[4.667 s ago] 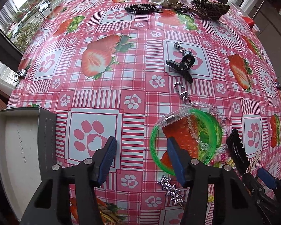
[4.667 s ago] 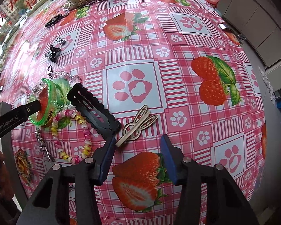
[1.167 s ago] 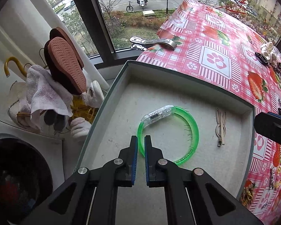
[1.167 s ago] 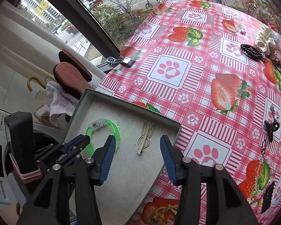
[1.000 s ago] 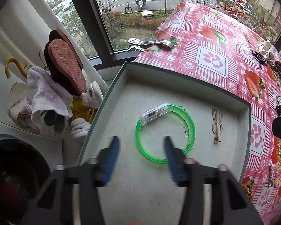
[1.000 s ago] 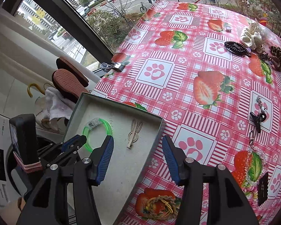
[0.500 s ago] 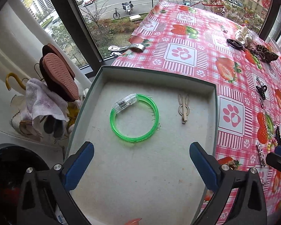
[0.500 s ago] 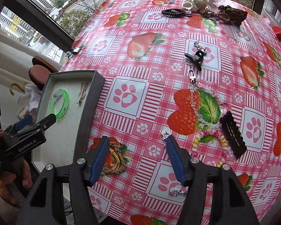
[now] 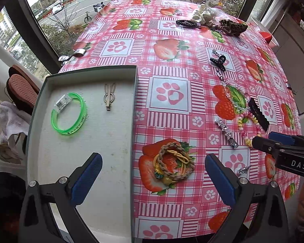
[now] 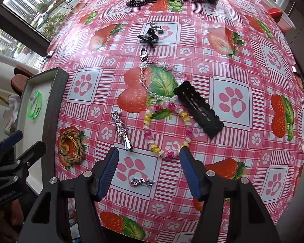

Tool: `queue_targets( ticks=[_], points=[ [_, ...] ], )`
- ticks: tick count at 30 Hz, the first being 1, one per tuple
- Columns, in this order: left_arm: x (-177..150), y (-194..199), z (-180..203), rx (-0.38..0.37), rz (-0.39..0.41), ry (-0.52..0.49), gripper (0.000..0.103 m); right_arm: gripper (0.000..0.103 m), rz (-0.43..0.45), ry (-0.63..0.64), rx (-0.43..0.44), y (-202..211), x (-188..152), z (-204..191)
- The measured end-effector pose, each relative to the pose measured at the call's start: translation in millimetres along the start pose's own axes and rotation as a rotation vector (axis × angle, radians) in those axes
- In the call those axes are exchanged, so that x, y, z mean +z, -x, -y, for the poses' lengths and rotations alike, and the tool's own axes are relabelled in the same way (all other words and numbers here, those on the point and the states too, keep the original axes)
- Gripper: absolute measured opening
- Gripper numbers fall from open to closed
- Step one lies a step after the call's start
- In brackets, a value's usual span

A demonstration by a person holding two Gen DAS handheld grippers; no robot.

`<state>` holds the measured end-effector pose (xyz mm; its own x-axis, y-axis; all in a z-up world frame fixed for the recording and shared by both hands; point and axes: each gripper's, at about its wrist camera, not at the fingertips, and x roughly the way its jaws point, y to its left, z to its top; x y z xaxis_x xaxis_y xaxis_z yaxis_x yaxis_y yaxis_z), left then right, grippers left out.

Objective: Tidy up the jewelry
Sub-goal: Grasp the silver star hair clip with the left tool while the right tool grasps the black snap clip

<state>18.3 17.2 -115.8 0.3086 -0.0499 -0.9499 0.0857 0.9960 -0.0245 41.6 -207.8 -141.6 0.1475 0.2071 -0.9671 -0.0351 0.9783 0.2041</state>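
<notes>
Over tablecloth (image 10: 233,64): both grippers (image 9: 153,177) (image 10: 148,160) agape, empty.

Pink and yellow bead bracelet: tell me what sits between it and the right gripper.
Nothing visible does. The right gripper is open, and the pink and yellow bead bracelet lies just ahead of its fingertips. The star hair clip lies to the left and the black snap clip to the right, both outside that line.
</notes>
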Motion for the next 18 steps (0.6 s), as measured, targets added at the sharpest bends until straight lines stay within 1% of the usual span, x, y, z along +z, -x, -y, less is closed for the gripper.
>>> queue_targets(
  ticks=[5, 9, 17, 18],
  points=[
    [5, -7, 26, -0.036, -0.014, 0.004, 0.103, 0.066, 0.018, -0.027, -0.032, 3, 9, 28],
    [13, -20, 44, -0.050, -0.034, 0.022, 0.103, 0.066, 0.029, -0.028, -0.057, 5, 18, 48],
    [25, -46, 69, -0.030, -0.075, 0.042, 0.103, 0.066, 0.029, 0.050, -0.118, -3, 31, 73],
    [25, -49, 71, -0.028, -0.080, 0.040, 0.100, 0.066, 0.027, 0.059, -0.128, -3, 30, 76]
  ],
)
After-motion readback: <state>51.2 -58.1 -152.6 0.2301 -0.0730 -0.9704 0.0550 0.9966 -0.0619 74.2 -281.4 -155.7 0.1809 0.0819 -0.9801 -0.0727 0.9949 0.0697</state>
